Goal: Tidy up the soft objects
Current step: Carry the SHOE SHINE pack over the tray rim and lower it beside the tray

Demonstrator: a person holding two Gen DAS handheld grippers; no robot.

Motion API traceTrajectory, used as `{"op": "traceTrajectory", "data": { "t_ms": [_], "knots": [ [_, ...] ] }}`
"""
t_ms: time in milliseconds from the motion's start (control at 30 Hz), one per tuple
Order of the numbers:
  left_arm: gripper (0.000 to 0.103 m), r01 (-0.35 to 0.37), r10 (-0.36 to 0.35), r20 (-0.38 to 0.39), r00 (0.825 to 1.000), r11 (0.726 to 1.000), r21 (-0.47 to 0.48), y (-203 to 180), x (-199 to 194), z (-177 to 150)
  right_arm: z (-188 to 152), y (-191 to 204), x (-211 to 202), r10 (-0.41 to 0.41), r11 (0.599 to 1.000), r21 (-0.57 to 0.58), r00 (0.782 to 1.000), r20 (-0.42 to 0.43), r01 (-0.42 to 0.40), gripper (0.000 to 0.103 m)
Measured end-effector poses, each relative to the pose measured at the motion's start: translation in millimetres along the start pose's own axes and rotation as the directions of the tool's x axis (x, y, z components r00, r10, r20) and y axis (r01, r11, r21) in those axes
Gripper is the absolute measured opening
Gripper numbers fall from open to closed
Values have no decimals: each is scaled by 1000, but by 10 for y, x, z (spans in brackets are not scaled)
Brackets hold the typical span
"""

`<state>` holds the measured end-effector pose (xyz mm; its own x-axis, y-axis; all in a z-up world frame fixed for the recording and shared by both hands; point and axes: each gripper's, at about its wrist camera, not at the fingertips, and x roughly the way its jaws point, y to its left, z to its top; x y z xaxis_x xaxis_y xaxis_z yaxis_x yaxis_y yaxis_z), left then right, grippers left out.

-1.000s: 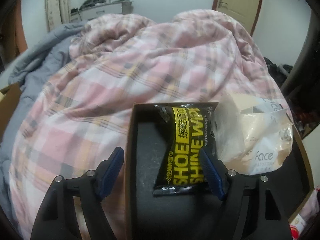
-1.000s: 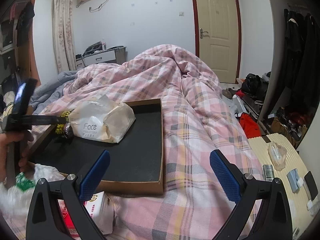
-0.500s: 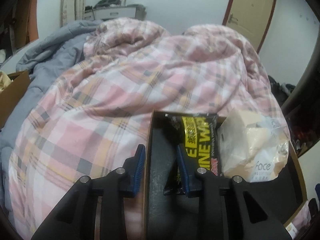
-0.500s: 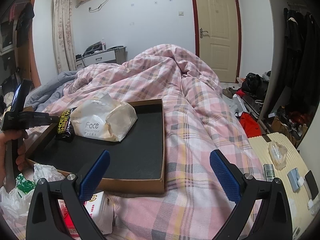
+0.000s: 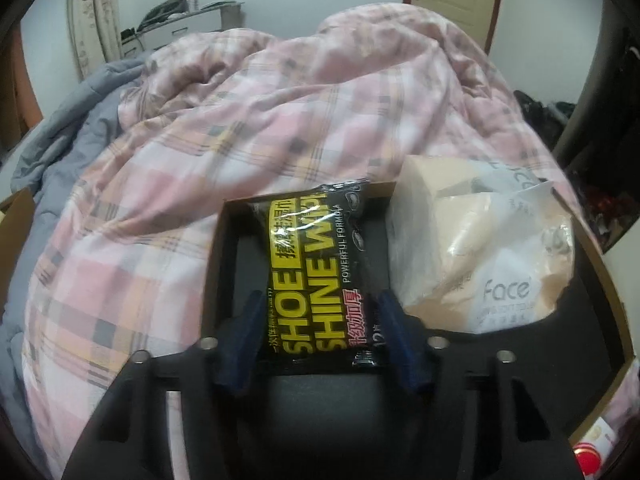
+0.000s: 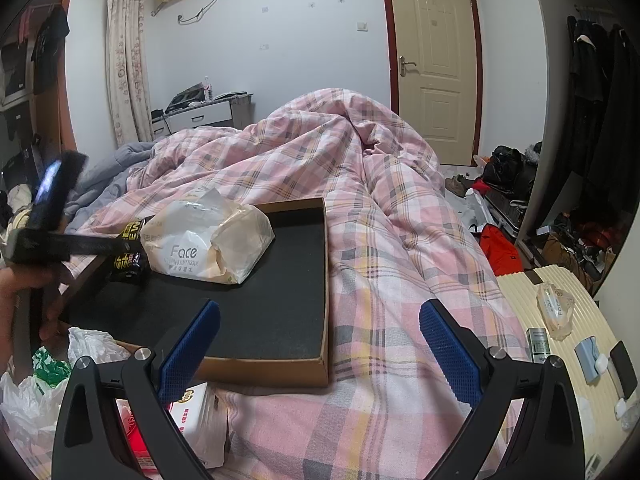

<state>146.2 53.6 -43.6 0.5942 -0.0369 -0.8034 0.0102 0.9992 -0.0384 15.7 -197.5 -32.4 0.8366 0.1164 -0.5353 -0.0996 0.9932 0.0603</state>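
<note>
A black and yellow shoe shine wipes pack (image 5: 316, 276) lies in the far left corner of a shallow cardboard tray (image 5: 216, 264) with a black floor. My left gripper (image 5: 320, 332) has its blue pads on both sides of the pack's near end, shut on it. A white Face tissue pack (image 5: 480, 256) lies right beside it. In the right wrist view the tray (image 6: 324, 280), the tissue pack (image 6: 212, 240) and the wipes pack (image 6: 128, 256) show at left. My right gripper (image 6: 320, 344) is open and empty over the tray's near right corner.
The tray rests on a pink plaid duvet (image 6: 380, 240) over a bed. A tissue box (image 6: 200, 412) and plastic bags (image 6: 36, 380) lie near the front left. A cream suitcase (image 6: 560, 340) with small items stands at right. A grey blanket (image 5: 48, 152) lies at left.
My left gripper opened wide, narrowed beside the tray's left wall, then moved right and closed around the wipes pack's near end. The right gripper has not moved.
</note>
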Motion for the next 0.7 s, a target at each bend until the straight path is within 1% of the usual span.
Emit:
{"op": "traceTrajectory", "data": {
  "t_ms": [33, 133, 300, 400, 500, 567, 600, 633, 700],
  "knots": [
    [48, 6, -6, 8, 1000, 1000, -7, 17, -17, -2, 0, 0, 0, 0, 1000, 0, 1000, -1, 0, 100],
    [43, 21, -20, 16, 1000, 999, -25, 62, -39, -17, 0, 0, -2, 2, 1000, 0, 1000, -1, -2, 100],
    [40, 62, -59, 62, 996, 997, -48, 78, -187, -98, 1, -2, -2, 3, 1000, 1, 1000, -2, -3, 100],
    [40, 90, -84, 103, 991, 994, -54, 82, -387, -133, 1, -2, 0, 2, 1000, -1, 1000, -2, -2, 100],
    [40, 129, -121, 160, 980, 991, -46, 97, -693, -224, 2, -4, -3, 4, 1000, -1, 1000, -2, -4, 100],
    [40, 154, -144, 197, 970, 988, -34, 118, -955, -377, 2, -4, 0, 4, 1000, 0, 1000, -1, -4, 100],
    [40, 168, -158, 209, 965, 985, -29, 128, -1057, -456, 0, 0, 1, 4, 1000, 1, 1000, -3, -4, 100],
    [40, 195, -187, 217, 958, 981, -14, 129, -1195, -587, 1, -3, 1, 4, 1000, 0, 1000, -4, -4, 100],
    [40, 228, -222, 221, 950, 974, 0, 127, -1348, -758, 2, 12, -6, 5, 1000, -2, 1000, -5, -5, 100]
  ]
}}
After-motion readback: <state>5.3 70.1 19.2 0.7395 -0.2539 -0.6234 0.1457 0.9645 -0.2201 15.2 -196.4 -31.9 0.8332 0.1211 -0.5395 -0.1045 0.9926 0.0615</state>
